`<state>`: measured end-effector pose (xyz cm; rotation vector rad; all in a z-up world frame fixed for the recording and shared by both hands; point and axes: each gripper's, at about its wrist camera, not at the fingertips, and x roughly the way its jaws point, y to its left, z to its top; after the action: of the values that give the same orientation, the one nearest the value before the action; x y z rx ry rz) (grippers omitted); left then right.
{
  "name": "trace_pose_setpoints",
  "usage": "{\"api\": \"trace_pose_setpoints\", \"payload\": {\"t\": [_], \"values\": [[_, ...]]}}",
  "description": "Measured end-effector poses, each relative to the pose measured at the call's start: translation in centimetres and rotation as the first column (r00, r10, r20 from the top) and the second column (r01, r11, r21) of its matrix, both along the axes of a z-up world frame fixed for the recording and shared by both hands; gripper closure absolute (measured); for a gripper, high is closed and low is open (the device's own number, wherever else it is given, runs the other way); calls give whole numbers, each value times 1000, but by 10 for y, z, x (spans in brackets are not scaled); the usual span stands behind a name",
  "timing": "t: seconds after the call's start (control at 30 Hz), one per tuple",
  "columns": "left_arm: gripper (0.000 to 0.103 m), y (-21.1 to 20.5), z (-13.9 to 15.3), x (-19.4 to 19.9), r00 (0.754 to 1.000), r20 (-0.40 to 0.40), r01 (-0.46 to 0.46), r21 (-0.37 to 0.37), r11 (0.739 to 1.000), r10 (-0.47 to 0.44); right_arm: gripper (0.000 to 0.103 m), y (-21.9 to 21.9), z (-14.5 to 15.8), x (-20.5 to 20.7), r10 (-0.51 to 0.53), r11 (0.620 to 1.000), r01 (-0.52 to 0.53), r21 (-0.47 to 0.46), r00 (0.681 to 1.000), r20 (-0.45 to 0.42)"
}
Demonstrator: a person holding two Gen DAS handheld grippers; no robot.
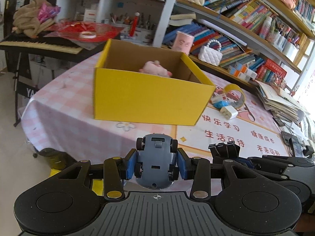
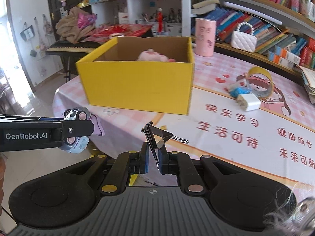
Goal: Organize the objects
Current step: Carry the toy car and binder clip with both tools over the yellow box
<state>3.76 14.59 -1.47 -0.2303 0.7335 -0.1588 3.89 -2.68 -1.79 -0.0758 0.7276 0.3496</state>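
Between left claw (image 1: 157, 164) pads, toy car (image 1: 156, 160) belly-up, lengthwise forward.

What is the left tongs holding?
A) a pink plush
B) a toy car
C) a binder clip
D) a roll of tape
B: the toy car sits pinched between the left tongs, belly up with its wheels showing; the binder clip is in the right tongs, and the plush lies in the yellow box.
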Motion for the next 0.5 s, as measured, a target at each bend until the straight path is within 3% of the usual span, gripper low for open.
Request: {"api": "trace_pose_setpoints", "payload": {"t": [0.5], "values": [[62,36,9,-16,998,56,-17,-19,1000,18,94,38,8,-15,16,1000,-15,-18,999,38]]}}
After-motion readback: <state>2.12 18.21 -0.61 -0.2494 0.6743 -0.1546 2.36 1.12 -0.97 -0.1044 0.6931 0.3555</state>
